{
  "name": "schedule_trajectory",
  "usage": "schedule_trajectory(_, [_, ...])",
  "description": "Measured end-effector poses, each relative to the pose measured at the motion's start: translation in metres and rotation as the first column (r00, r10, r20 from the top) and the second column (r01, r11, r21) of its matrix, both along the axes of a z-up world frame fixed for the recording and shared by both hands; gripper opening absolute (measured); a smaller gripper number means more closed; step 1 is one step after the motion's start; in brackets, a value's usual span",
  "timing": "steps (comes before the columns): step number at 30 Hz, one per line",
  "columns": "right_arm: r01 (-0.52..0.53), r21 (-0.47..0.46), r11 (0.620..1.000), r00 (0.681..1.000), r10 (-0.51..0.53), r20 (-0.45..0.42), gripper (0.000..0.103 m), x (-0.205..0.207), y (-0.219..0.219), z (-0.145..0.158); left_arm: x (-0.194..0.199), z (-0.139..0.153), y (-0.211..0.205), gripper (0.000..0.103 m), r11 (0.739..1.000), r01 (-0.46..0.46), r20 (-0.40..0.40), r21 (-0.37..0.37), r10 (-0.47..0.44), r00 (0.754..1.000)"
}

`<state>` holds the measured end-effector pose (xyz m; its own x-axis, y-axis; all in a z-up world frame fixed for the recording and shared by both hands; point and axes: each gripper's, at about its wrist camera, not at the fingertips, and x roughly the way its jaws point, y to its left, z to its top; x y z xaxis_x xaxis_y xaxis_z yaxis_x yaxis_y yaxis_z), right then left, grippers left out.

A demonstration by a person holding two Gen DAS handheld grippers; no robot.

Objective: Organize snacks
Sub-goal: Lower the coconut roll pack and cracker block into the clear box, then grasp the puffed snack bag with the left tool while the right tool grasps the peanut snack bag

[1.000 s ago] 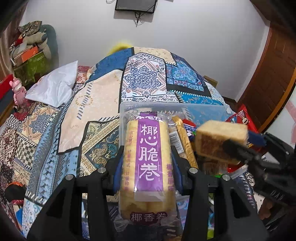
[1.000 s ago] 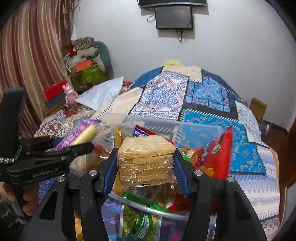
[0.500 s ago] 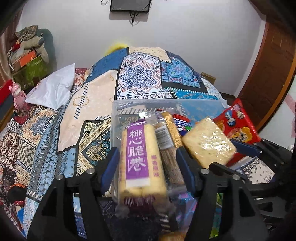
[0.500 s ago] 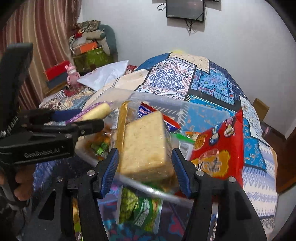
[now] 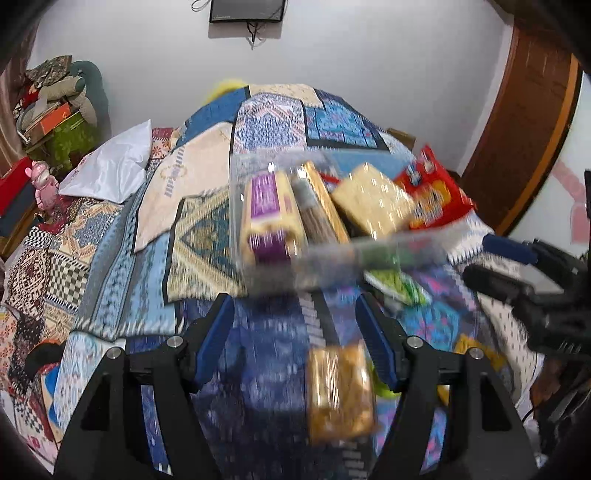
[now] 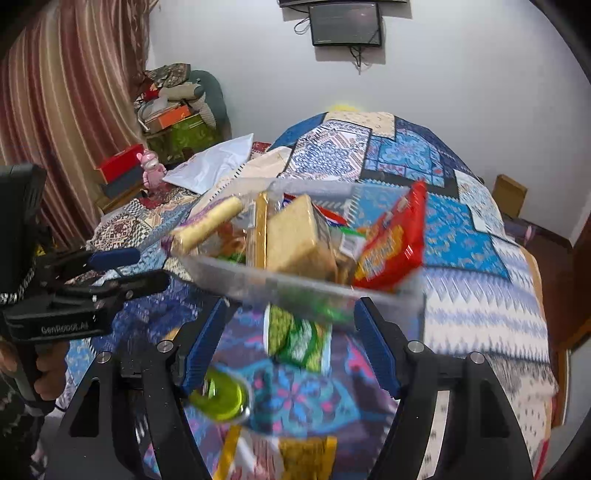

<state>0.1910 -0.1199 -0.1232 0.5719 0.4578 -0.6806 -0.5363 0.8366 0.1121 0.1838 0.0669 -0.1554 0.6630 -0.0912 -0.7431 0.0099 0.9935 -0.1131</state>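
Left gripper (image 5: 295, 332): jaws apart, nothing pinched; only blurred blue patterned bedspread (image 5: 258, 369) shows between the blue pads. A golden wrapped snack pack (image 5: 340, 391) lies on the bedspread at about 5 o'clock of the gap, near the right pad; contact can't be told through the blur.

Right gripper (image 6: 288, 336): jaws opening, nothing pressed by the pads. A green snack packet (image 6: 299, 336) lies on the bedspread in the gap, clear of both pads. A round yellow-green item (image 6: 221, 398) sits at 7 o'clock, a yellow packet (image 6: 306, 458) at 6 o'clock by the frame edge.

Clear plastic bin (image 5: 332, 254) at 12 o'clock of both grippers, on the bed and holding the snacks. In the left view: purple-label roll pack (image 5: 266, 210) on the left, long brown-gold stick pack (image 5: 317, 206) beside it, square cracker pack (image 5: 373, 203) right of that, red snack bag (image 5: 436, 195) at the right end. The right view shows the same contents: roll pack (image 6: 210, 221) at 10 o'clock, cracker pack (image 6: 299, 236) leaning at 12, red bag (image 6: 395, 243) standing at 1 o'clock.

The right gripper's fingers enter the left view at 3 o'clock (image 5: 517, 266); the left gripper, held by a hand (image 6: 51, 373), sits at 9 o'clock in the right view. White pillow (image 5: 110, 166) at 10 o'clock, wall screen (image 6: 345, 24) at 12.
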Motion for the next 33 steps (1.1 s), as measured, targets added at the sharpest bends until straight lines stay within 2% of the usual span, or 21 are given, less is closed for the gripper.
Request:
schedule_trajectory(6, [0.016, 0.002, 1.000, 0.999, -0.016, -0.049, 0.073, -0.019, -0.016, -0.011, -0.021, -0.023, -0.008, 0.068, 1.000, 0.008, -0.069, -0.023, -0.010, 0.998])
schedule_trajectory(11, [0.020, -0.024, 1.000, 0.993, -0.023, -0.117, 0.074, -0.030, -0.023, -0.036, -0.030, -0.043, -0.015, 0.068, 0.999, 0.007, -0.124, -0.040, -0.012, 0.992])
schedule_trajectory(17, [-0.001, -0.020, 1.000, 0.980, -0.003, -0.199, 0.076, -0.043, -0.022, -0.060, -0.034, -0.052, -0.020, 0.070, 0.998, 0.013, -0.137, -0.059, -0.021, 0.990])
schedule_trajectory(20, [-0.015, -0.039, 0.999, 0.981, 0.007, -0.195, 0.084, -0.050, -0.016, -0.066, -0.032, -0.055, -0.024, 0.070, 0.998, 0.016, -0.149, -0.068, -0.026, 0.988])
schedule_trajectory(24, [-0.019, -0.045, 0.999, 0.982, 0.011, -0.189, 0.085, -0.051, -0.015, -0.068, -0.027, -0.062, -0.026, 0.070, 0.997, 0.016, -0.165, -0.069, -0.027, 0.986])
schedule_trajectory(28, [-0.014, -0.029, 0.999, 0.976, 0.007, -0.218, 0.086, -0.047, -0.017, -0.075, -0.023, -0.068, -0.026, 0.070, 0.997, 0.005, -0.174, -0.081, -0.019, 0.985])
schedule_trajectory(31, [-0.011, -0.038, 0.999, 0.979, 0.003, -0.202, 0.081, -0.050, -0.015, -0.077, -0.022, -0.070, -0.025, 0.067, 0.996, 0.004, -0.167, -0.084, -0.018, 0.986])
schedule_trajectory(33, [-0.009, -0.057, 0.998, 0.983, -0.001, -0.181, 0.063, -0.052, -0.013, -0.076, -0.023, -0.071, -0.025, 0.053, 0.997, 0.003, -0.159, -0.079, -0.016, 0.987])
